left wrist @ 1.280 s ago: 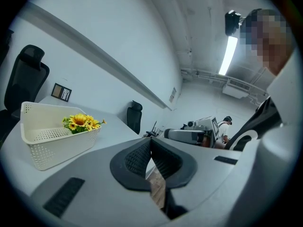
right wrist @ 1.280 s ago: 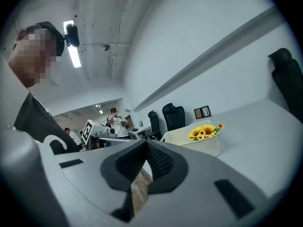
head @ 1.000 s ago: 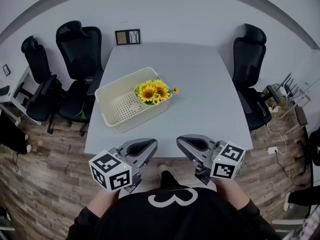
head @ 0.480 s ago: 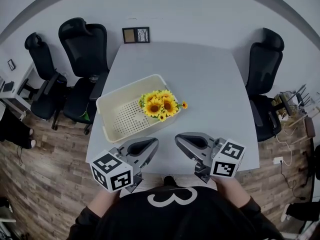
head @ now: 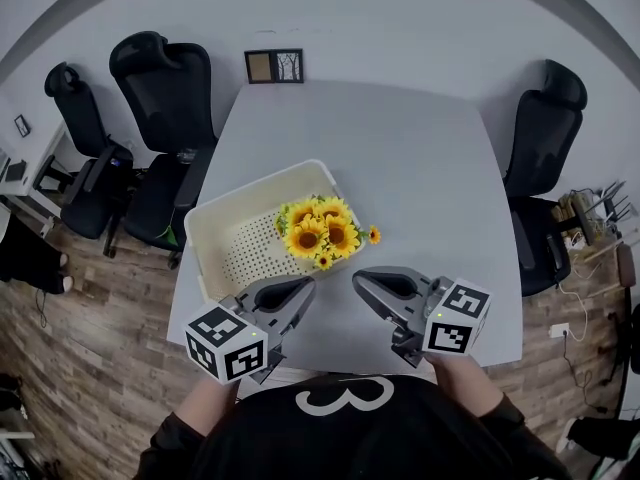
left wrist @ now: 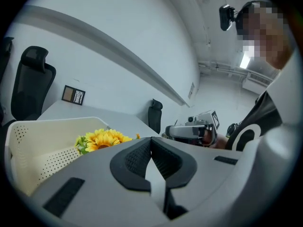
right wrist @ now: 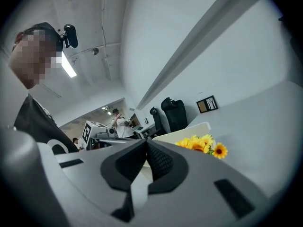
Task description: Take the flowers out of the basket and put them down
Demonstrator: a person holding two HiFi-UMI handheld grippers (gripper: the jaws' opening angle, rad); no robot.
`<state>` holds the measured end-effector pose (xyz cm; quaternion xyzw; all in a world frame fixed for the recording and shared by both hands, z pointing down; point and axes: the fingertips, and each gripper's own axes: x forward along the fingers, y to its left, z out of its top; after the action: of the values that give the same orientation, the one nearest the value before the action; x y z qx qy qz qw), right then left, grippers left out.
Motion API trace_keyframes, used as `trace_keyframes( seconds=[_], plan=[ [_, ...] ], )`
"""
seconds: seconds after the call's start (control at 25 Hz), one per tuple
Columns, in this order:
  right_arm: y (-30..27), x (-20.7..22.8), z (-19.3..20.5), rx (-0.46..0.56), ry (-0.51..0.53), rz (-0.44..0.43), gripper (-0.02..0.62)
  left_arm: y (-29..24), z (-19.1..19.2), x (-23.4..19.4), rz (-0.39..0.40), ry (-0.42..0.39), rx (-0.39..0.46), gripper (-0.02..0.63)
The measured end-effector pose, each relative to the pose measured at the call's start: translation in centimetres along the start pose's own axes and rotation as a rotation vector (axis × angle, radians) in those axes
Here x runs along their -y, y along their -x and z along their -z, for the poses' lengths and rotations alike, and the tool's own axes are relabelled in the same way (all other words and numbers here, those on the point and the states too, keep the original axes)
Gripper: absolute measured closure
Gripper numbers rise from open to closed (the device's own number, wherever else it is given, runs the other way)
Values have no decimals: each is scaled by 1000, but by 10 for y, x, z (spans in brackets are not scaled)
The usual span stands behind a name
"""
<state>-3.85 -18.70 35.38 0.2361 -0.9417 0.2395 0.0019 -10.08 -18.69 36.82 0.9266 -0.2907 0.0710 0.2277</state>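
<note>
A bunch of yellow sunflowers (head: 325, 233) lies in the right end of a cream perforated basket (head: 235, 218) on the grey table (head: 420, 168); one bloom hangs over the rim. My left gripper (head: 305, 287) hovers just in front of the basket's near edge, shut and empty. Level with it, my right gripper (head: 360, 280) is also shut and empty, just right of the flowers. In the left gripper view the sunflowers (left wrist: 102, 140) and basket (left wrist: 42, 141) lie beyond the left gripper (left wrist: 151, 140). In the right gripper view the sunflowers (right wrist: 201, 144) show past the right gripper (right wrist: 145, 142).
Black office chairs stand left (head: 160, 88) and right (head: 545, 118) of the table. A small picture frame (head: 273, 65) leans at the table's far edge. Cables and clutter (head: 590, 208) lie on the wooden floor at the right.
Both grippers have moved forward together over the table's near edge, and the basket with the flowers now lies much closer to them. Both jaws stay shut.
</note>
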Motion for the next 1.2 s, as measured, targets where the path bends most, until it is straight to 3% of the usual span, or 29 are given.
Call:
trace_keyframes(
  seconds=[0.4,0.68,0.96,1.2],
  plan=[
    [-12,31,-4,-8,-29,-4,586,-12,-18,-41,-53,-26,-12,595],
    [-12,47,-6,-15,-38,7,586,-18,-23,-80,-126,-104,-80,594],
    [-11,65,-6,-25,-53,25,586,-29,-10,-120,-90,-114,-135,594],
    [-13,73,-7,-38,-62,29,586,-35,6,-136,-63,-191,-172,587]
  ],
)
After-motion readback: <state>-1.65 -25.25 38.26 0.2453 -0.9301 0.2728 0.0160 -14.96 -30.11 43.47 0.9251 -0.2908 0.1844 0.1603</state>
